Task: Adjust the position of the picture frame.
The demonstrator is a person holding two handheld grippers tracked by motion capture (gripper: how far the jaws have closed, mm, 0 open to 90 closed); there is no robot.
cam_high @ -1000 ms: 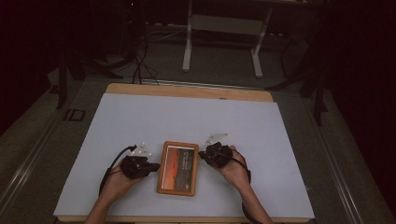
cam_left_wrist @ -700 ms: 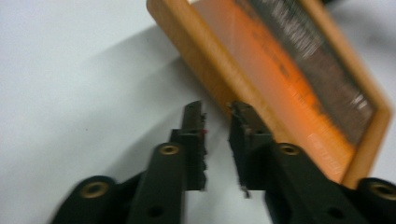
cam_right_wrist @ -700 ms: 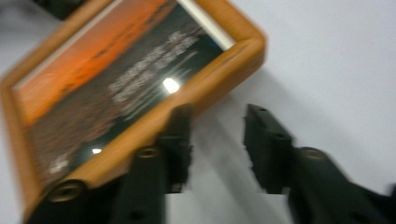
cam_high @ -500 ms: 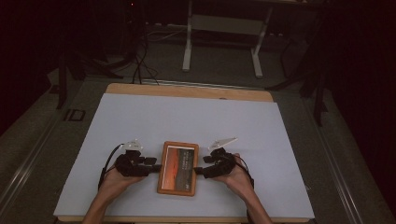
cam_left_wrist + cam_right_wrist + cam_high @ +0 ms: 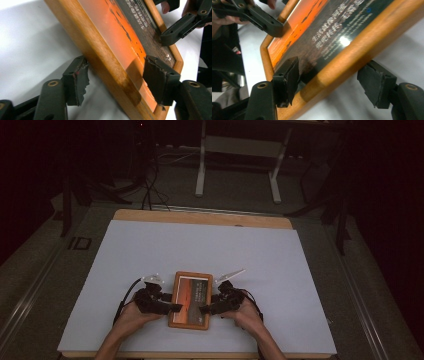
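A wooden picture frame with an orange and dark print lies flat on the white table near its front edge. My left gripper is at the frame's left side and my right gripper at its right side. In the left gripper view the left gripper straddles the wooden frame with its pads off the wood. The right gripper straddles the frame the same way, one pad over the glass. Both sets of jaws have just been opening and now stand open.
The table's front edge runs just below the hands. A broad bare stretch of white table lies behind the frame. Beyond the table, metal legs of a stand and loose cables are on the dark floor.
The right hand has come down and toward the front beside the frame's right edge. The left hand has stayed where it was, and the frame lies in the same spot.
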